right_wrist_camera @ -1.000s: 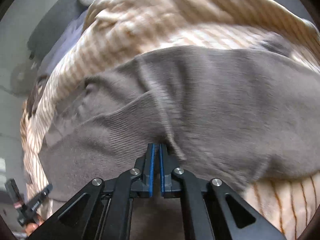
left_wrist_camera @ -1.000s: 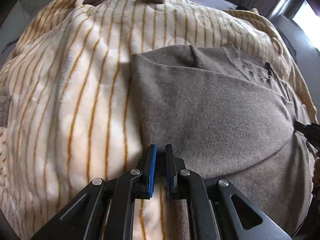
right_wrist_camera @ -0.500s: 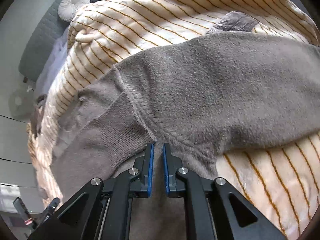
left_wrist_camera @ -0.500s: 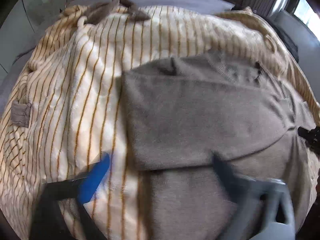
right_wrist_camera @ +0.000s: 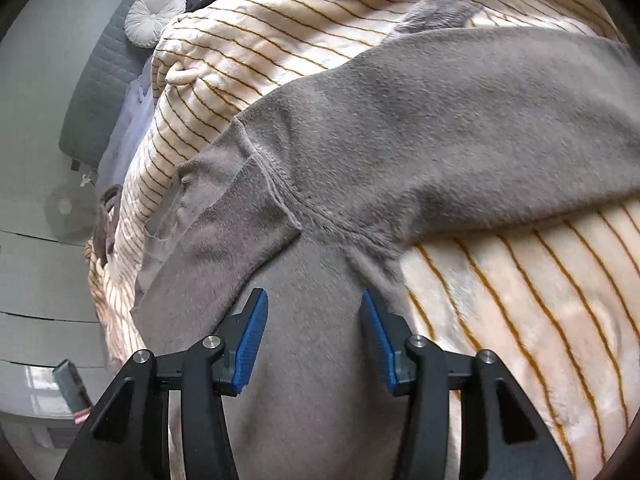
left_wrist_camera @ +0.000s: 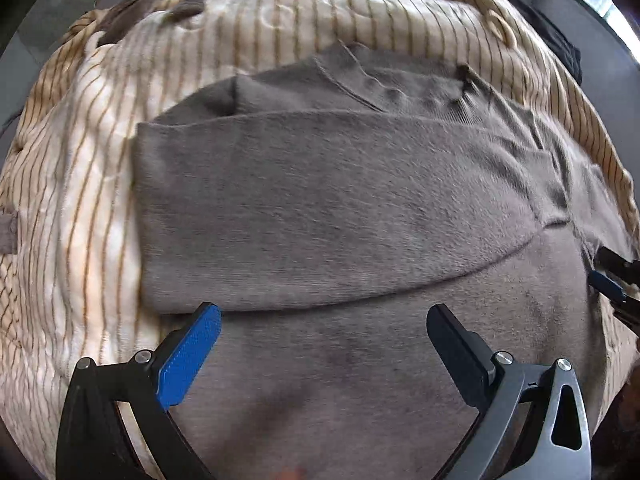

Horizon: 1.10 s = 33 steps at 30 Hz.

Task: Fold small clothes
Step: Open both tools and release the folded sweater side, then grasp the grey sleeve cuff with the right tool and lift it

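A grey fleece garment (left_wrist_camera: pixel 320 200) lies on a cream blanket with orange stripes (left_wrist_camera: pixel 92 200), one part folded over the rest so a fold edge runs across it. My left gripper (left_wrist_camera: pixel 324 312) hangs over the lower layer just below that edge, jaws wide open and empty. In the right wrist view the same garment (right_wrist_camera: pixel 420 128) shows a ribbed cuff (right_wrist_camera: pixel 224 220) at the left. My right gripper (right_wrist_camera: pixel 314 300) is over the grey cloth with its jaws opening; cloth lies beneath them but the pads (right_wrist_camera: pixel 252 340) do not press on it. The right gripper's tip (left_wrist_camera: pixel 612 280) shows at the left view's right edge.
The striped blanket (right_wrist_camera: pixel 520 300) covers a bed. A round white cushion (right_wrist_camera: pixel 154 16) and a dark grey headboard (right_wrist_camera: pixel 100 80) stand at the far left of the right view. Brown cloth (left_wrist_camera: pixel 140 8) lies at the blanket's far edge.
Both grippers were shut on the grey cloth and have let it go. The left jaws sprang wide and pulled back from the fold; the right jaws are parting.
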Tool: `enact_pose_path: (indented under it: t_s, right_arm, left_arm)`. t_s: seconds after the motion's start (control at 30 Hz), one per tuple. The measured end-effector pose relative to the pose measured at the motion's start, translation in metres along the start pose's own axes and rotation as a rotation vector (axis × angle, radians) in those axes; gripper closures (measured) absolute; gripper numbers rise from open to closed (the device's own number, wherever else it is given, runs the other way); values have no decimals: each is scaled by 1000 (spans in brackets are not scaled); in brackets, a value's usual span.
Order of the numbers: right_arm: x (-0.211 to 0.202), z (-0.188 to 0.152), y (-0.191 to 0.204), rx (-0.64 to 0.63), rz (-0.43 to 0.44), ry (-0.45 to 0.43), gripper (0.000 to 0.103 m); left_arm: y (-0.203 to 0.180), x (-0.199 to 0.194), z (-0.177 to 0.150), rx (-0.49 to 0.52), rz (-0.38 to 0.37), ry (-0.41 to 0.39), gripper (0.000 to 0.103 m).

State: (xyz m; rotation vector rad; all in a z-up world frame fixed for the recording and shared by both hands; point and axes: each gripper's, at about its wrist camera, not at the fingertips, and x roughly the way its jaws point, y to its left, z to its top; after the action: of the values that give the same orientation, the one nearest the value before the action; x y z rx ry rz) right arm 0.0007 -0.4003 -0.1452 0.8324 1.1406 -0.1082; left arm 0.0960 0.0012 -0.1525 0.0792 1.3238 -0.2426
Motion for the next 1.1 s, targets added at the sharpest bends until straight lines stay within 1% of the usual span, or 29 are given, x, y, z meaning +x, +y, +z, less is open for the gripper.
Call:
enact_pose_path:
  t_s: [0.1, 0.2, 0.37, 0.5, 0.57, 0.67, 0.77, 0.83, 0.9, 1.0, 1.07, 1.1]
  right_arm:
    - [-7, 0, -8, -1, 32, 10, 44]
    - [-16, 1, -18, 6, 59, 12, 44]
    - [-36, 9, -46, 45, 51, -28, 44]
    - [-51, 16, -76, 116, 56, -67, 44]
    - [-62, 19, -94, 160, 41, -105, 44]
    - [-81, 23, -121, 235, 9, -186, 44]
    - [-100, 25, -153, 336, -12, -259, 44]
    - [-111, 28, -171, 382, -40, -300, 44]
    - [-123, 34, -189, 424, -75, -346, 44]
    - [-133, 46, -219, 527, -41, -395, 44]
    - [-134, 55, -230, 558, -19, -412, 44]
    - [-133, 60, -234, 572, 6, -423, 44]
  left_arm:
    - [-17, 8, 3, 14, -8, 34, 0]
    - [-42, 13, 6, 55, 0, 43, 0]
    - [-80, 19, 10, 111, -5, 54, 0]
    - [-113, 25, 14, 169, -24, 61, 0]
    - [-130, 26, 16, 188, -38, 59, 0]
    - [-152, 27, 22, 208, -67, 59, 0]
    - [-175, 24, 28, 213, -84, 34, 0]
    - [-189, 22, 33, 218, -88, 7, 0]
    - [-204, 23, 38, 216, -115, 7, 0]
    - [-222, 30, 42, 212, -143, 22, 0]
    - [-235, 33, 43, 216, -142, 27, 0]
    - [-243, 35, 40, 216, -137, 26, 0]
